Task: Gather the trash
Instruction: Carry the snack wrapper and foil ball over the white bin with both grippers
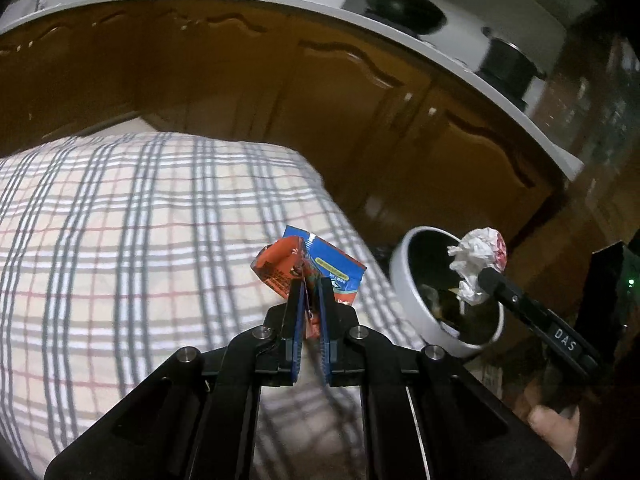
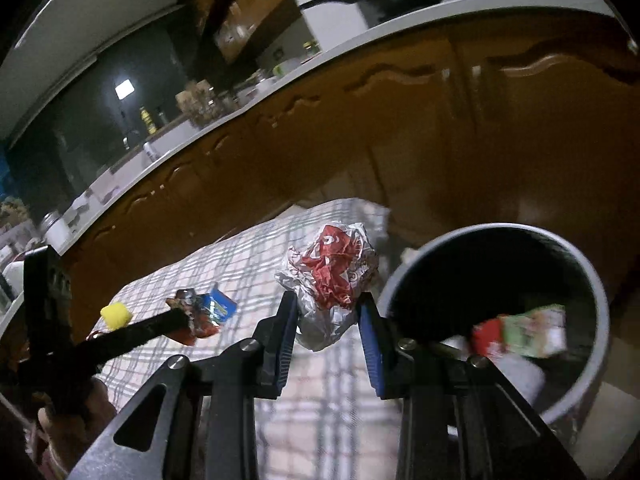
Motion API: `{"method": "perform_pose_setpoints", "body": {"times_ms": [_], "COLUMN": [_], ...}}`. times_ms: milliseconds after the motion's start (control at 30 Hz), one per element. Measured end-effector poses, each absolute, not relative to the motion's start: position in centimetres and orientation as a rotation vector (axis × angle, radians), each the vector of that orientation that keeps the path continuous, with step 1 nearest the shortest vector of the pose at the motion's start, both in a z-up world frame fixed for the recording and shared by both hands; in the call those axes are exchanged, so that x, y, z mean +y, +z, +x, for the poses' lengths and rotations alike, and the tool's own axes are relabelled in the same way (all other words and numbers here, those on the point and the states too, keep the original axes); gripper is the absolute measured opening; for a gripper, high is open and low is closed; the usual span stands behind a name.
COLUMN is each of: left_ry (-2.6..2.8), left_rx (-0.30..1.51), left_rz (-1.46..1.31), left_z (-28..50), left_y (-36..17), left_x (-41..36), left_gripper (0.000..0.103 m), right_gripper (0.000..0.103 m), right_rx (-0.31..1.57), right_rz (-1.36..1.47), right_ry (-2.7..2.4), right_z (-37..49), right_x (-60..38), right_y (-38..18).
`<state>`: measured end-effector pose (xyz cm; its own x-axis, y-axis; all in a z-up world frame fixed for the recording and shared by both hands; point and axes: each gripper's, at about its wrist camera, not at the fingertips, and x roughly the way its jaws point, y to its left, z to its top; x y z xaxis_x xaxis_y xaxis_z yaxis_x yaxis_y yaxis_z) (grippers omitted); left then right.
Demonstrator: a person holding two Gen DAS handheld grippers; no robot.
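My left gripper [image 1: 309,286] is shut on a red and blue snack wrapper [image 1: 310,266], held above the checked tablecloth [image 1: 120,248]. It also shows in the right wrist view [image 2: 188,318] with the wrapper [image 2: 208,312]. My right gripper [image 2: 329,304] is shut on a crumpled white and red paper wrapper [image 2: 332,276], just left of the round grey bin [image 2: 600,320]. In the left wrist view the right gripper [image 1: 482,276] holds the crumpled paper [image 1: 476,260] over the open white bin [image 1: 404,292]. The bin holds some trash [image 2: 524,332].
Brown wooden cabinets [image 1: 320,92] with a white countertop [image 1: 440,52] stand behind the table. A black pan [image 1: 404,8] and a pot [image 1: 508,64] sit on the counter. The bin stands off the table's right edge.
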<state>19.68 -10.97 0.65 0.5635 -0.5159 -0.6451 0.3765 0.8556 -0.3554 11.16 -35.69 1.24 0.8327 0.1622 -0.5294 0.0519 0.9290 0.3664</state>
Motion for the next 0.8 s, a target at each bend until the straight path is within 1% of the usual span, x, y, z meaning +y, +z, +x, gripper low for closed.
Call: {"method": "perform_pose_setpoints", "body": {"times_ms": [233, 800], "left_ry": [-0.582, -0.683], "left_rx": [0.808, 0.788], "left_rz": [-0.151, -0.07], "left_z": [18.4, 17.3], "left_y": [1.7, 3.4], "left_x": [-13.7, -21.6], "left_gripper": [0.006, 0.006], "right_gripper": [0.031, 0.031], "right_rx": [0.575, 0.574], "right_rz": [0.419, 0.434], "right_ry": [-0.016, -0.08], "right_z": [8.1, 6.3], "right_x": [-38.6, -41.9], "right_y": [0.8, 0.2]}}
